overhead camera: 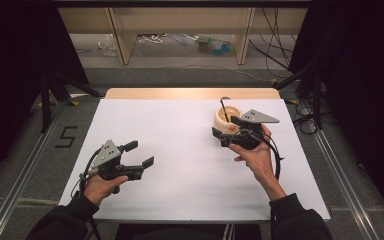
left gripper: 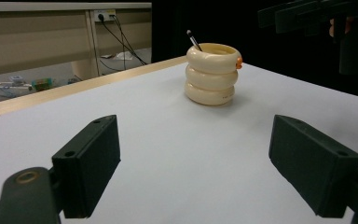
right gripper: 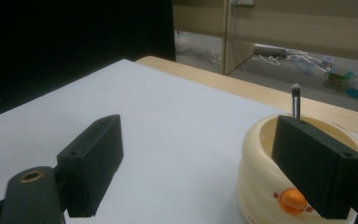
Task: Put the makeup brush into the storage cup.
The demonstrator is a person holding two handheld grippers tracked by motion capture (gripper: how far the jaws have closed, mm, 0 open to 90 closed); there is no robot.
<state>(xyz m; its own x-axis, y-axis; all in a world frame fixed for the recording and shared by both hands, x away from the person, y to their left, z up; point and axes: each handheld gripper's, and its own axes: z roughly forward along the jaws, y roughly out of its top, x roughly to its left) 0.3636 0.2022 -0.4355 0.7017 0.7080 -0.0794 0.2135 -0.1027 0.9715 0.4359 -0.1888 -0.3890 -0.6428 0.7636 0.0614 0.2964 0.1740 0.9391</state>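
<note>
pot: cream ringed holder (overhead camera: pixel 226 120), far right of bench (overhead camera: pixel 180 150), pen inside.
handling: prob. rigid, light, smooth; grip rim wall.
my right claw (overhead camera: pixel 226 134): wide, at pot.
my left claw (overhead camera: pixel 139 159): wide, near left, idle.

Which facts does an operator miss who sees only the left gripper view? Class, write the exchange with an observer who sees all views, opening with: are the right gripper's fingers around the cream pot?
Observer: No. In the right gripper view the right gripper is open, with one finger in front of the cream pot and the other over bare table.
Operator: What faces that gripper?
Observer: The pot's orange button.
Operator: Where is my own gripper?
Observer: The high view shows the left gripper open over the table's near left part.
</note>
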